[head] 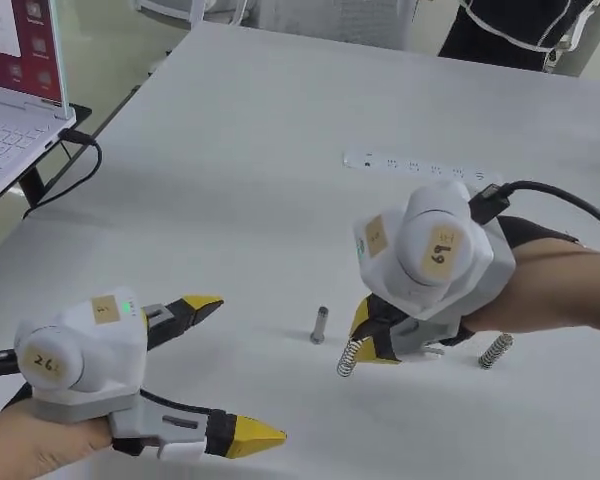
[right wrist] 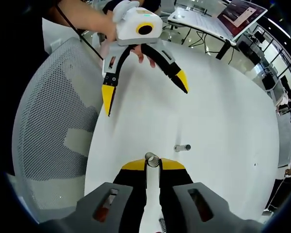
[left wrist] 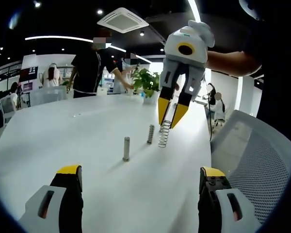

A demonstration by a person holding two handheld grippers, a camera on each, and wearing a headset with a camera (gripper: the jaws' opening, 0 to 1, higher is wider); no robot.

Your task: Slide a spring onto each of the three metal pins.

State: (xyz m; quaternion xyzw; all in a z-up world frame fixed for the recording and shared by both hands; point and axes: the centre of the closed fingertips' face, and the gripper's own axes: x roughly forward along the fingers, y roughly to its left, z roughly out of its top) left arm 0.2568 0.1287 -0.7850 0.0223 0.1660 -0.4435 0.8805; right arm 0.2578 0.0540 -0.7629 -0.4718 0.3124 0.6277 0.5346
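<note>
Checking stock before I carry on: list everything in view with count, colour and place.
Table: one, white, under everything.
Pin: one, grey metal, upright mid-table.
Held spring: one, silvery, in the right claw.
Loose spring: one, silvery, on the table beside that claw.
Power strip: one, white, far side of table.
Laptop: one, white, left of the table.
Cable: one, black, by the laptop.
Left claw: one, yellow-tipped, open.
Right claw: one, yellow-tipped, shut on the held spring.

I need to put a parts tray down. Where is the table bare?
Free: the wide stretch of table between the laptop and the power strip, beyond the pin. Crowded: near the pin, where the right gripper holds a spring, with a loose spring beside it.
</note>
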